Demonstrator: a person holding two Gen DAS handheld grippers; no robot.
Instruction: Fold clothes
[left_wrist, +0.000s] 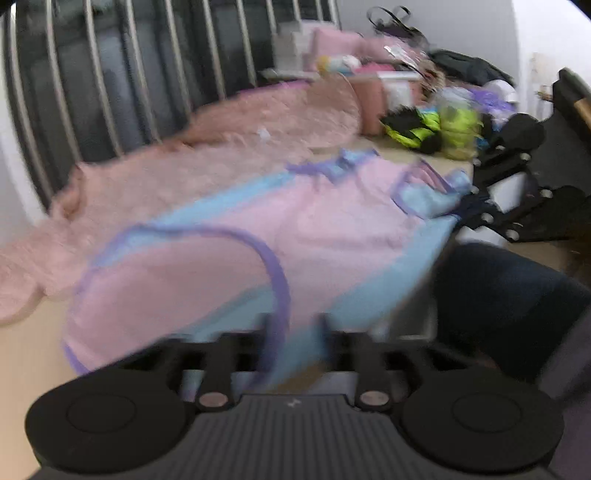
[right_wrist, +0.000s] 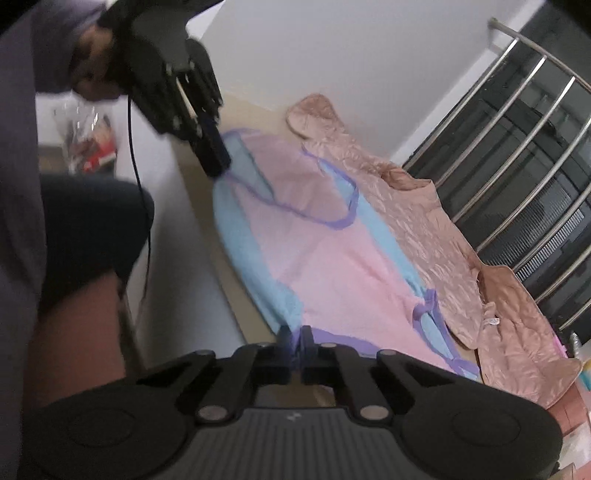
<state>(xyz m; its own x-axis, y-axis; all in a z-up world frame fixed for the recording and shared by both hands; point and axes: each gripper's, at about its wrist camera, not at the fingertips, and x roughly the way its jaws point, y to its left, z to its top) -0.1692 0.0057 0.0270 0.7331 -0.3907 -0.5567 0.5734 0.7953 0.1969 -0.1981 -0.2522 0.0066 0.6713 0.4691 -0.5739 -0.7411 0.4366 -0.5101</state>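
1. The pink and blue garment (right_wrist: 325, 258) lies flat on the surface (left_wrist: 26, 354), beside a peach top (right_wrist: 417, 206). My right tool (right_wrist: 295, 345) is pressed together, pinching its purple hem at the near edge; thin cloth could slide out if I pull hard.
2. My left tool (left_wrist: 291, 325) stands spread, its fingers either side of the purple trim; the view is blurred, but I think it grips nothing. Lifting now would raise one corner only and skew the fold.
3. Dragging could catch the peach top too.
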